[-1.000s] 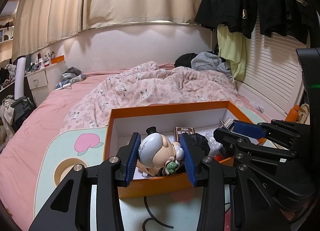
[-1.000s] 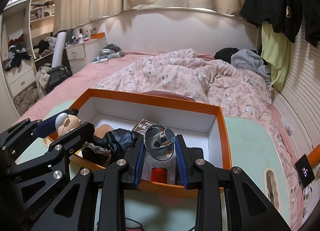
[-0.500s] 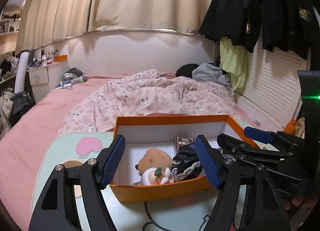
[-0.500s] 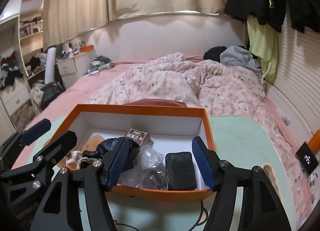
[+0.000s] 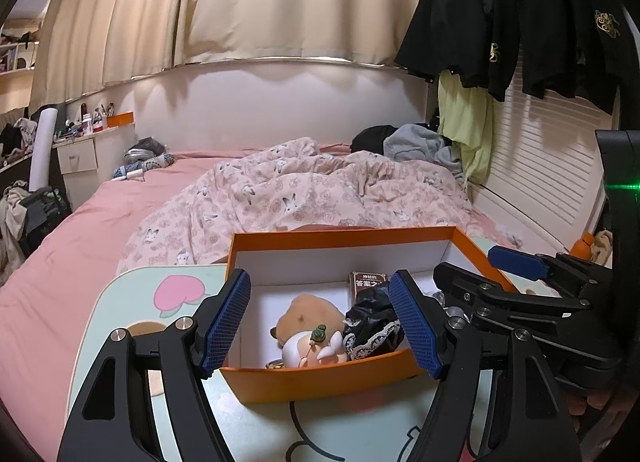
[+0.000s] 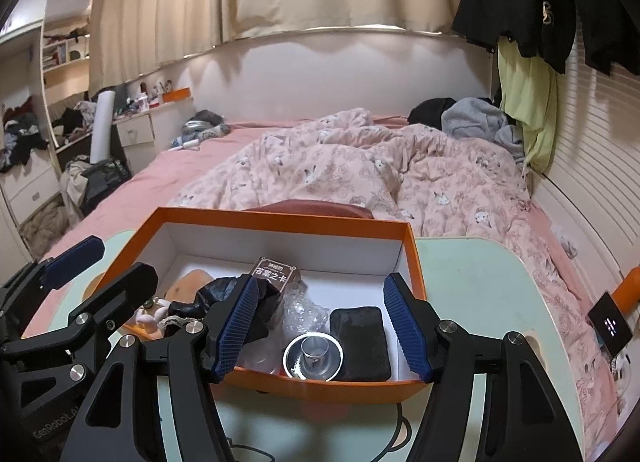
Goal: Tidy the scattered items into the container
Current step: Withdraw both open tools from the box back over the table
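Both grippers are hovering wide and empty over my orange box [image 6: 412, 258]: left gripper [image 5: 320, 318] having just spread above the figurine [image 5: 312, 350], right gripper [image 6: 320, 330] having just parted over the metal cup [image 6: 314, 354], both lying inside.

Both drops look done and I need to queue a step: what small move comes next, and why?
Probably lift both claws back from the orange box. The left claw and right claw are open and empty; the figurine and metal cup lie inside.
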